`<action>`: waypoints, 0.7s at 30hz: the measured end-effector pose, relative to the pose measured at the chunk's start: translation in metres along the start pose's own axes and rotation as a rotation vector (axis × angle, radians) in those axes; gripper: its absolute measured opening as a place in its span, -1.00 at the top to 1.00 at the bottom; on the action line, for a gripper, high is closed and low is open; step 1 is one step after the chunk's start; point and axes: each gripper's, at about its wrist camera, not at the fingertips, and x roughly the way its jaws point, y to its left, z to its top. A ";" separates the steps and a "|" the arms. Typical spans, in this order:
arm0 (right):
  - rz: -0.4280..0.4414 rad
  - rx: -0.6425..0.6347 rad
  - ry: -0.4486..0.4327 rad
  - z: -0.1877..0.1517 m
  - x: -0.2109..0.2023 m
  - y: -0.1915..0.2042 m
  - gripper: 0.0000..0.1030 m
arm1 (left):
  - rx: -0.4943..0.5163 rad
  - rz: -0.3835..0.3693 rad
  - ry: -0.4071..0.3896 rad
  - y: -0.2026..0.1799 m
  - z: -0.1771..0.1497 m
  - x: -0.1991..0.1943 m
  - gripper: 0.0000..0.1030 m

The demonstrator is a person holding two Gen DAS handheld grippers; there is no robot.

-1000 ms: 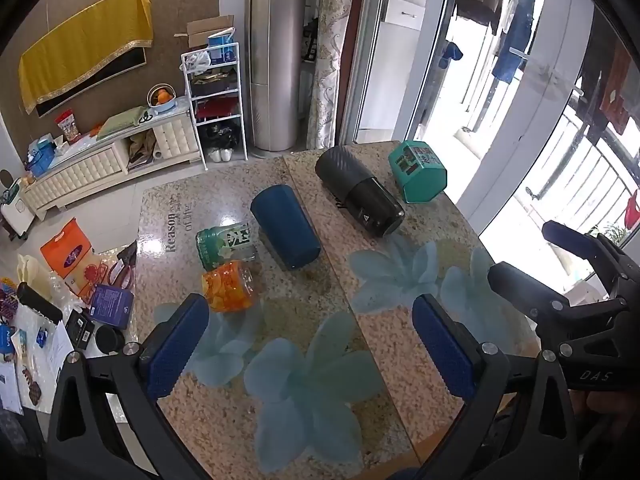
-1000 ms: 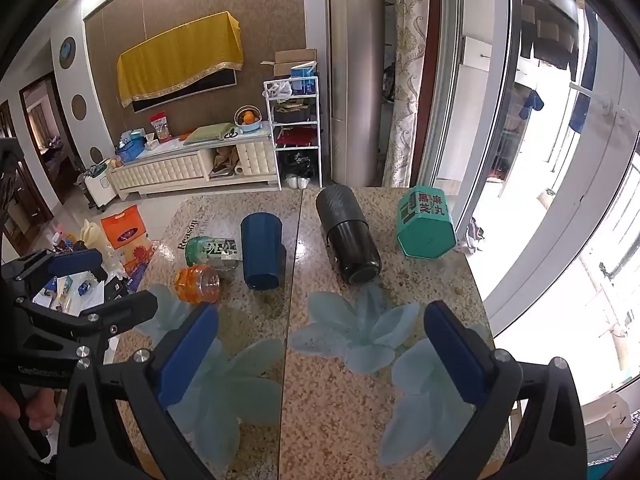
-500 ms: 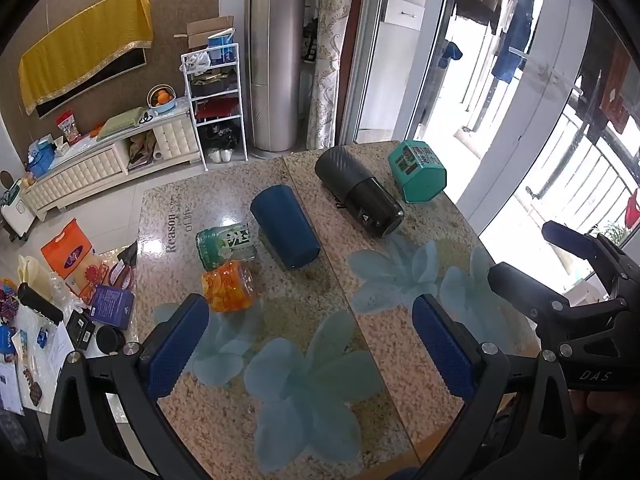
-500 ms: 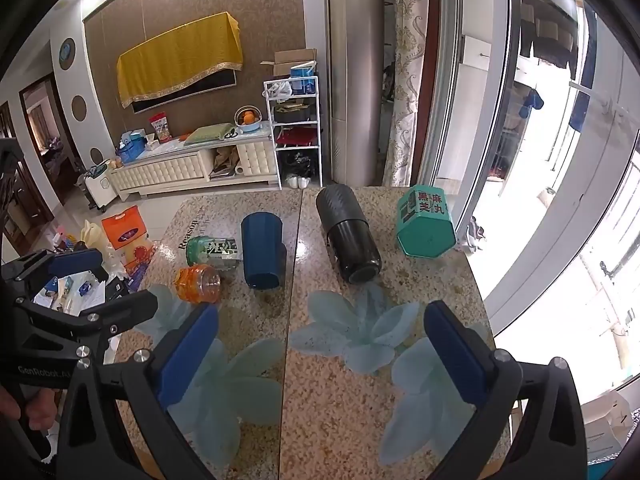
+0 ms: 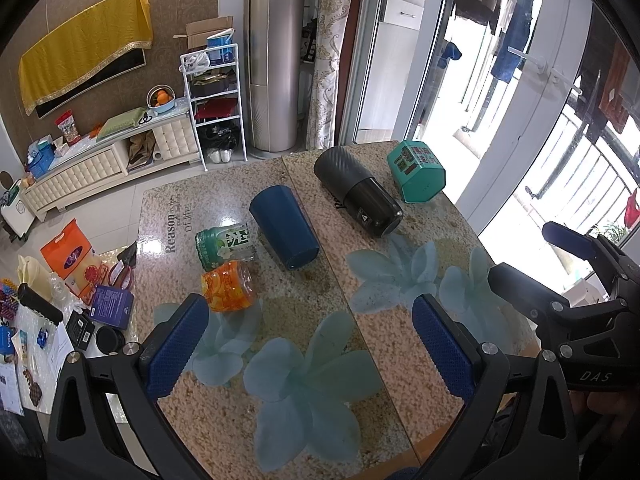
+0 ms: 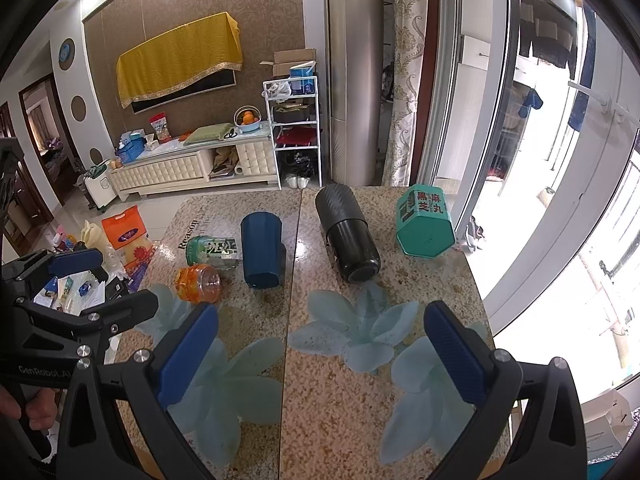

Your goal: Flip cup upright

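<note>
Nearest, left claw (image 5: 308, 344) spread wide over the flower-printed table (image 5: 312, 380), empty, touching nothing; right claw (image 6: 320, 352) likewise spread wide, empty, clear of the surface, hovering at the near edge. Farther ahead of both claws, well apart from the pads, blue cup (image 5: 285, 232) lying on its side, one end facing the claws, just left of the table's centre seam. Just left of the cup, a green can (image 5: 226, 246) and, nearer, an orange bottle (image 5: 229, 291), both toppled; right of it, a black tumbler (image 5: 357, 196) on its side; farthest right, a teal tin (image 5: 416, 171). Step in hand, by judgement: approach and grasp, nothing yet begun. Best done by advancing 1 claw along the cup's axis, straddling the body across its width near the middle, closing firmly but without crushing, then lifting slightly before rotating so the rim clears the table. Risk: nudging the can, or rolling the cup toward the seam.
</note>
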 end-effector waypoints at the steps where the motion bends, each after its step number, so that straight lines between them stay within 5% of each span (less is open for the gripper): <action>1: 0.000 0.000 0.000 0.000 0.000 0.001 -1.00 | 0.000 0.001 0.000 0.000 0.000 0.000 -0.98; 21: -0.006 0.003 0.000 -0.002 -0.002 -0.001 -1.00 | 0.001 -0.002 -0.001 0.000 0.001 -0.004 -0.98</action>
